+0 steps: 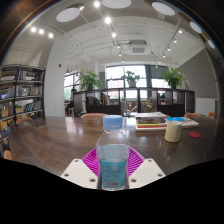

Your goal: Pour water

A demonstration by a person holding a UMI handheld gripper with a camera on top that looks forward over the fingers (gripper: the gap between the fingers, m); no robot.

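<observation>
A bright, open room with a white ceiling (110, 40), round recessed lights and a square vent lies beyond a long wooden worktop (60, 135). Tall windows (130, 78) run along the far wall, with leafy potted plants (92, 78) set in front of them and dark low partitions below. A bookcase (20, 95) packed with books fills one side wall.

The worktop is brown wood with a smooth, slightly glossy face that picks up the window light. On it, well beyond the fingers, lies a flat stack of books (150, 121), and just beside that stands a short cream cup (174, 130), cylindrical and matte. A small red thing (194, 134) lies near the cup; what it is cannot be told.

The bottle (113, 155) is clear plastic, round-bodied, with a pale cap and a blue tint through its lower part where water stands. It is upright, close to the camera and between the two fingers (113, 172). The fingers are white, blocky pieces with magenta ridged pads (93, 160) on their inner faces. The pads show at both sides of the bottle's body and appear to press against it, so the fingers are closed on the bottle at about its middle. Its base is hidden, so whether it rests on the worktop or is lifted clear cannot be told.
</observation>
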